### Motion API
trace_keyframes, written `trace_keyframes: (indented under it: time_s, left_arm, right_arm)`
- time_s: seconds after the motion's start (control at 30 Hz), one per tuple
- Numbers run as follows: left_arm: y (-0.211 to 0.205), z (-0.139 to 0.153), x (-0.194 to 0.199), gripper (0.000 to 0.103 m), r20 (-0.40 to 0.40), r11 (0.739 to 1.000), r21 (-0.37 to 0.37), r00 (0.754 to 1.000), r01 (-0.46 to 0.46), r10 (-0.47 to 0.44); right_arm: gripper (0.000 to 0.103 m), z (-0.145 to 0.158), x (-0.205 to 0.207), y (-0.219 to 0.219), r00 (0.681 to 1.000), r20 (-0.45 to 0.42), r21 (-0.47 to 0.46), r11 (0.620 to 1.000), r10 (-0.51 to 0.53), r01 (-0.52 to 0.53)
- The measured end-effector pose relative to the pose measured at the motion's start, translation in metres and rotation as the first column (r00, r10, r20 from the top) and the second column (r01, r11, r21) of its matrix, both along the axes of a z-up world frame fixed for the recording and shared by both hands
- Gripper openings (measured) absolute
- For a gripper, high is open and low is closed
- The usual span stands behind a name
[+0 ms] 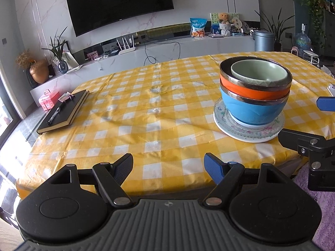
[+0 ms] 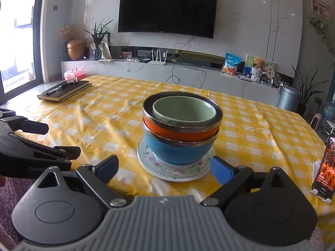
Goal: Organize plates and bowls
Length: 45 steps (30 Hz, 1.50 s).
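Fingers of both grippers spread apart, gripping nothing; bowl stack sits on its plate on the table.

Left gripper (image 1: 168, 168) hangs over the near edge of the yellow checked tablecloth (image 1: 146, 113), jaws wide, only cloth between them. Right gripper (image 2: 164, 169) likewise wide, its fingers flanking the near rim of the patterned plate (image 2: 159, 172) without touching it, as far as the view shows. On that plate: blue bowl (image 2: 178, 150) at bottom, orange bowl (image 2: 173, 132) nested in it, pale green bowl (image 2: 184, 109) nested on top. Stack stands upright, slightly off centre on the plate. Black notebook (image 1: 62, 110) with a pen (image 1: 53, 116) on it lies at the far left of the table, well apart from the stack. Phone on a stand (image 2: 324, 171) at the right edge.
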<state>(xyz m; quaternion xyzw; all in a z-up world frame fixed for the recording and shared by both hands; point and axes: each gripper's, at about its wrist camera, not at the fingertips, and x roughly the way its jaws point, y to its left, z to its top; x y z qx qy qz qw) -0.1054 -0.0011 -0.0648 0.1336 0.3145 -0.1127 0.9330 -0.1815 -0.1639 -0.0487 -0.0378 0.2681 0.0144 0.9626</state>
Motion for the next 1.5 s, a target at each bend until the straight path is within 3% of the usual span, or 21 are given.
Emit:
trace_keyframes:
  time_s: [1.5]
  left_arm:
    - [0.002,-0.0033,0.001,0.091,-0.021,1.0,-0.006,1.0,-0.017,0.017]
  right_arm:
    - [0.093,-0.0019,0.0002,0.0029,1.0,-0.014,0.001,1.0,0.012,-0.012]
